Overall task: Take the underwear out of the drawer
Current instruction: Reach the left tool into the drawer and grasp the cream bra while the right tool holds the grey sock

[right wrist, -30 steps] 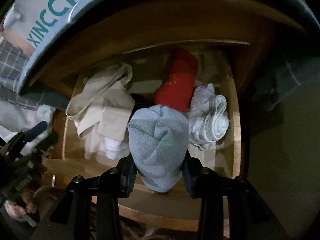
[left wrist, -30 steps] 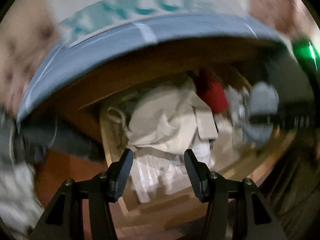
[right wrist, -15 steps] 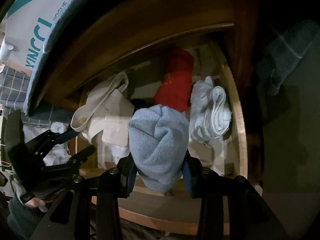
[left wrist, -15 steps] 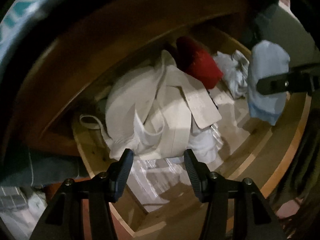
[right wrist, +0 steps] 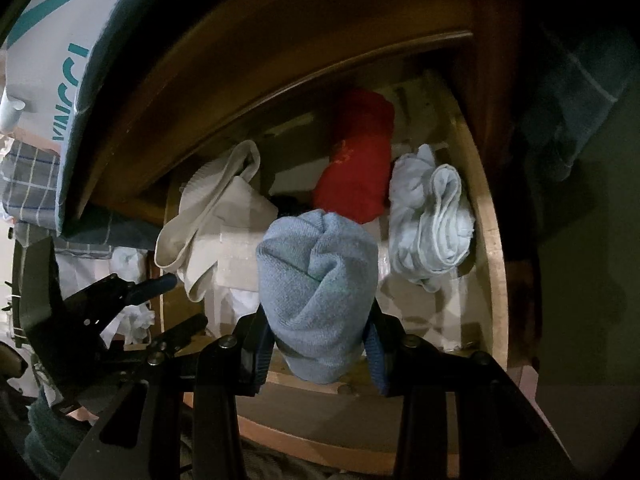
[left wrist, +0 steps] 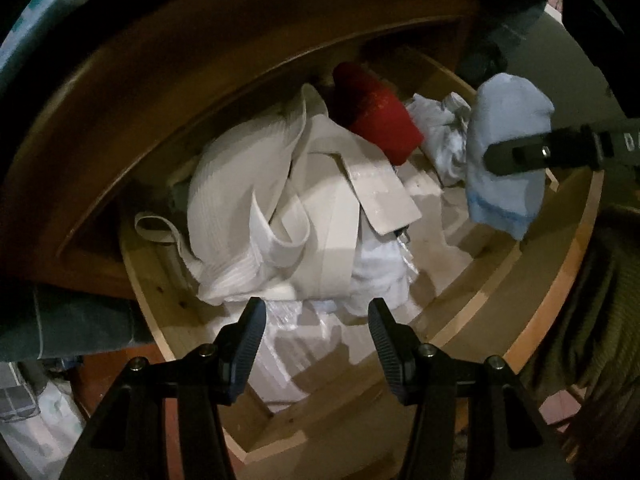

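Observation:
The wooden drawer (left wrist: 568,272) (right wrist: 490,216) stands pulled out, with clothes inside. My right gripper (right wrist: 318,336) is shut on a rolled light blue garment (right wrist: 318,276) (left wrist: 506,148) and holds it above the drawer's front part. A finger of that gripper (left wrist: 560,152) crosses the garment in the left wrist view. My left gripper (left wrist: 316,320) is open and empty, pointing down over the heap of cream underwear (left wrist: 280,208) (right wrist: 208,216) at the drawer's left. In the right wrist view the left gripper (right wrist: 172,304) shows at the lower left. A red roll (left wrist: 376,116) (right wrist: 356,160) lies at the back.
A pale blue-white bundle (right wrist: 432,216) (left wrist: 444,136) lies by the drawer's right wall. The dresser's brown overhang (left wrist: 200,60) shades the drawer's back. A printed box (right wrist: 48,48) and checked cloth (right wrist: 28,176) sit on top at the left. Dark cloth (right wrist: 576,92) hangs at the right.
My left gripper has sunk and tilted down toward the cream heap, which now looks nearer. The right gripper still holds the blue roll, with only a slight roll of the wrist.

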